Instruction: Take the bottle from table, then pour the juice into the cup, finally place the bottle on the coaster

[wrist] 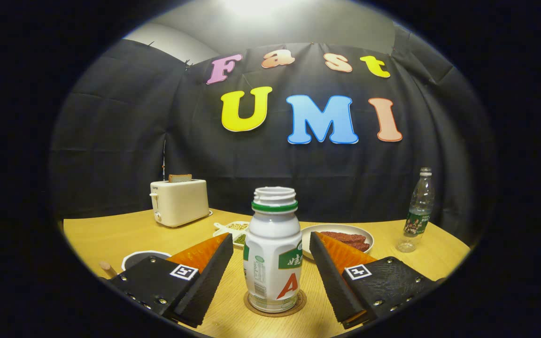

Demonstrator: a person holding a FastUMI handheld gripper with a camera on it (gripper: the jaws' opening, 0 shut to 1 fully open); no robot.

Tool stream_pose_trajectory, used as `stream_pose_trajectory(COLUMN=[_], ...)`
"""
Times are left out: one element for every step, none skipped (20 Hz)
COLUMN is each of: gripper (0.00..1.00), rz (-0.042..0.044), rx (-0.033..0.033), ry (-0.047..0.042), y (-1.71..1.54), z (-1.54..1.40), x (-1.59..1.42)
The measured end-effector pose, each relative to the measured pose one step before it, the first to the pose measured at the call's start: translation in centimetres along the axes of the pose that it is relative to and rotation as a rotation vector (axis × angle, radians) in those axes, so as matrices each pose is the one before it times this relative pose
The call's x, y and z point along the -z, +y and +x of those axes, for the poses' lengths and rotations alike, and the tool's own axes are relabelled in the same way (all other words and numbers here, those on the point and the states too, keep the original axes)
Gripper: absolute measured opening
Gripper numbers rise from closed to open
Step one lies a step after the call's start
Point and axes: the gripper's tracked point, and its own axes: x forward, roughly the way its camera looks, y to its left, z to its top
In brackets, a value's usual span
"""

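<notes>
Standing upright on a round brown coaster [275, 305], the white bottle [273, 253] with its green neck ring and open mouth sits between the two fingers of the gripper [273, 277]. The fingers are spread apart, one on each side of the bottle, and neither pad touches it; a strip of bare wooden table [111, 234] shows on both sides.

To the left, partly hidden behind the left finger, lies a dark round cup [140, 258] with a white rim, with a wooden stick [108, 269] just left of it. Farther back on the left stands a cream toaster [179, 202] with a slice of bread [180, 178] sticking up from its slot. Behind the bottle are a small white divided dish [234, 230] of beans or seeds, and to its right a white plate [341, 234] carrying reddish strips of food. Far right, near the table edge, stands a clear plastic water bottle [418, 211], well apart from everything else.
</notes>
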Motion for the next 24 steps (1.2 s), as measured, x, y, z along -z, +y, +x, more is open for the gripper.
stream_pose_trajectory(gripper=[0.98,0.98,0.98,0.98,0.98,0.97,0.98,0.97,0.97,0.97,0.97,0.97,0.97,0.97,0.97,0.97,0.97,0.97,0.97,0.97,0.97,0.97,0.97,0.97], rz=[-0.00717,-0.0073,-0.00994,-0.0086,-0.00856,-0.00714,-0.00541,-0.00298,-0.00339,-0.00561,-0.00618,-0.00534,-0.00217,0.00173,0.00387,0.00168,0.00096,0.00076,0.00168,-0.00304,-0.01019,-0.01738,-0.01732,-0.01169], rx=[0.00335,0.00196,0.00223,0.00029,-0.00442,0.00094,-0.00389,-0.00593,-0.00219,0.00362,0.00638,0.00452,0.00817,0.00909,0.01049,0.01267,0.01565,0.01796,0.01729,0.01678,0.01634,0.01785,0.01931,0.02258], ry=[-0.02643,-0.02503,-0.0264,-0.02406,-0.02477,-0.02327,-0.02572,-0.02533,-0.02112,-0.01651,-0.01688,-0.01193,-0.00695,-0.00427,-0.00273,-0.00079,0.00277,0.00516,0.0033,0.00484,0.00598,0.00826,0.00889,0.01256], y=[0.006,0.066,-0.042,0.091,0.143,-0.009,0.021,0.148,-0.028,-0.241,-0.327,-0.337,-0.571,-0.601,-0.856,-1.015,-1.205,-1.299,-1.429,-1.419,-1.599,-1.605,-1.744,-1.641], z=[-0.305,-0.364,-0.345,-0.432,-0.376,-0.426,-0.429,-0.51,-0.454,-0.438,-0.405,-0.511,-0.481,-0.538,-0.443,-0.492,-0.419,-0.621,-0.489,-0.495,-0.507,-0.54,-0.604,-0.655], x=[-1.151,-1.163,-1.147,-1.064,-1.236,-1.198,-1.248,-1.234,-1.069,-0.877,-0.631,-0.557,-0.34,-0.017,-0.073,-0.01,0.157,0.362,0.262,0.388,0.507,0.589,0.725,1.003])
